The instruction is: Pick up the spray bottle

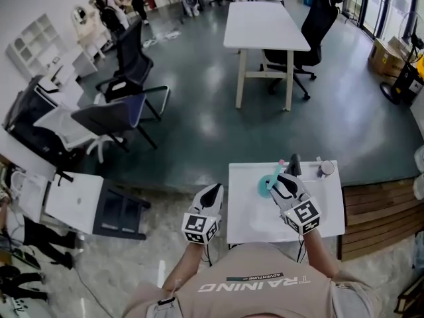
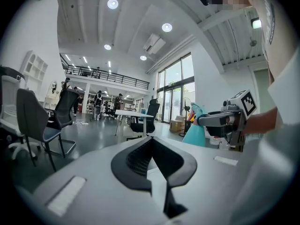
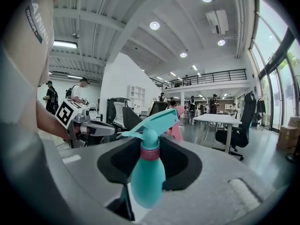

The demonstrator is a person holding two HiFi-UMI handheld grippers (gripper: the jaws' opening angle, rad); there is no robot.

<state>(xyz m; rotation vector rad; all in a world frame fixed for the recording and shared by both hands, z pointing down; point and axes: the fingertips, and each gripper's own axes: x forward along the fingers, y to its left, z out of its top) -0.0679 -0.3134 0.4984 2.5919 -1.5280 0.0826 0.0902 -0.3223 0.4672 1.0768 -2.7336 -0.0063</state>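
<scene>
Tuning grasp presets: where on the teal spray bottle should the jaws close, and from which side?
Take the spray bottle on its rounded body below the pink collar, coming in level from the side. It stands upright, and the trigger head overhangs the top, which would probably block a grasp from above. The right gripper holds it roughly that way now.
</scene>
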